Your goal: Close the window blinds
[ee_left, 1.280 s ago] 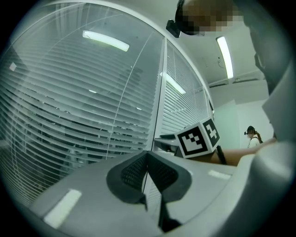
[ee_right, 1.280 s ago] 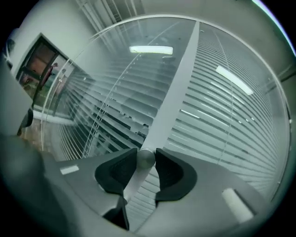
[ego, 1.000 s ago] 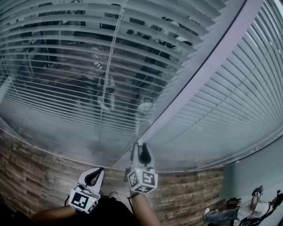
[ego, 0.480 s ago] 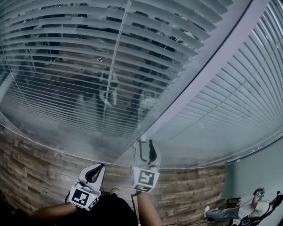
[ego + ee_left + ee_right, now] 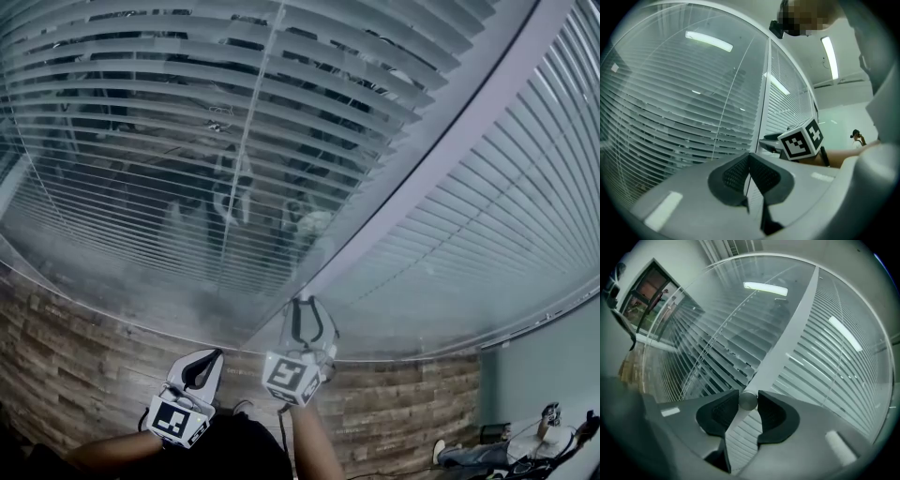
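Note:
Slatted blinds [image 5: 187,141] cover the left pane with slats partly tilted apart, and dark reflections show between them. A second set of blinds [image 5: 497,216] covers the right pane beyond the pale window post [image 5: 441,159]. My right gripper [image 5: 310,314] is raised at the foot of the post. In the right gripper view its jaws [image 5: 748,401] are closing, with the round end of the blind wand [image 5: 748,401] touching both pads. My left gripper [image 5: 208,362] hangs lower left, shut and empty [image 5: 750,157].
A wood-plank wall [image 5: 84,356] runs under the sill. A green wall [image 5: 544,366] stands at the right, and a person [image 5: 553,441] sits low in the far right corner. Ceiling strip lights [image 5: 829,56] reflect in the glass.
My right gripper spread its jaws half a second ago, then narrowed them round the wand end and twisted so its marker cube faces more left. The left gripper stayed put.

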`<control>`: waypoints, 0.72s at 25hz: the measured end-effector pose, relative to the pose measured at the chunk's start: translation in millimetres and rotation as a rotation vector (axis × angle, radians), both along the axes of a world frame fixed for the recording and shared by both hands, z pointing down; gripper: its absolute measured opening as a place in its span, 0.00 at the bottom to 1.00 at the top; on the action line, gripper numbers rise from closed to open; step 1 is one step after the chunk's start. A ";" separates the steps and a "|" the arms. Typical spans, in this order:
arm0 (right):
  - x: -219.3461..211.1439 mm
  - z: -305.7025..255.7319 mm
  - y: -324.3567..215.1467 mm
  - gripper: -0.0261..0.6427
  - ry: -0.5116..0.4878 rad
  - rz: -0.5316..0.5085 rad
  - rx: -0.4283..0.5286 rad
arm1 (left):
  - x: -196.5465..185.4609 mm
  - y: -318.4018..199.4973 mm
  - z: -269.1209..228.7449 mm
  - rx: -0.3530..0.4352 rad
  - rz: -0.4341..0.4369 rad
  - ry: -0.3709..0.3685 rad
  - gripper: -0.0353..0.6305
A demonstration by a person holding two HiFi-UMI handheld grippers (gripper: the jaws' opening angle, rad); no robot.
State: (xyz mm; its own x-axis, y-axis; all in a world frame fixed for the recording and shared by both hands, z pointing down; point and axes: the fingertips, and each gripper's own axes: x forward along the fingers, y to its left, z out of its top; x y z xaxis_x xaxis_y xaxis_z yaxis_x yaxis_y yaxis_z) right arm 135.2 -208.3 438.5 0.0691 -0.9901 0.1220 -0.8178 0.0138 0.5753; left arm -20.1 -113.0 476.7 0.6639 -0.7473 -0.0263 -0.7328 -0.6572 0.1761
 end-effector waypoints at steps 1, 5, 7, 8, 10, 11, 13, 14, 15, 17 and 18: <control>-0.3 1.0 -0.8 0.23 -0.022 -0.002 0.021 | -0.5 -0.8 1.3 0.001 -0.001 0.001 0.06; 9.4 -0.8 1.3 0.23 -0.512 -0.038 0.093 | -2.3 -0.4 0.2 0.005 -0.006 0.001 0.06; 17.7 -1.6 1.2 0.23 -0.799 -0.036 0.095 | -2.0 -1.2 -1.3 -0.003 -0.008 0.000 0.06; 21.9 -0.8 0.0 0.23 -0.911 -0.030 0.094 | -0.3 -2.3 -1.6 -0.009 -0.008 -0.002 0.06; 29.1 2.1 -3.5 0.23 -1.070 -0.022 0.092 | 4.3 -4.9 -0.8 -0.017 -0.006 -0.007 0.06; 30.8 3.7 -4.9 0.23 -1.100 -0.022 0.090 | 5.7 -5.8 0.3 -0.018 -0.004 -0.007 0.06; 29.4 6.0 -6.6 0.24 -1.021 -0.030 0.076 | 5.4 -6.8 3.0 -0.016 -0.001 -0.009 0.06; 27.3 6.2 -6.4 0.24 -0.919 -0.032 0.067 | 4.4 -7.1 4.3 -0.016 0.000 -0.012 0.06; 24.2 5.8 -4.8 0.25 -0.791 -0.033 0.058 | 3.1 -6.8 5.2 -0.016 0.000 -0.015 0.06; 15.3 4.4 1.8 0.31 -0.514 -0.034 0.039 | 0.0 -3.9 5.2 -0.012 0.001 -0.013 0.06; 11.1 4.1 4.6 0.31 -0.394 -0.034 0.028 | -1.0 -2.3 4.2 -0.011 0.001 -0.010 0.06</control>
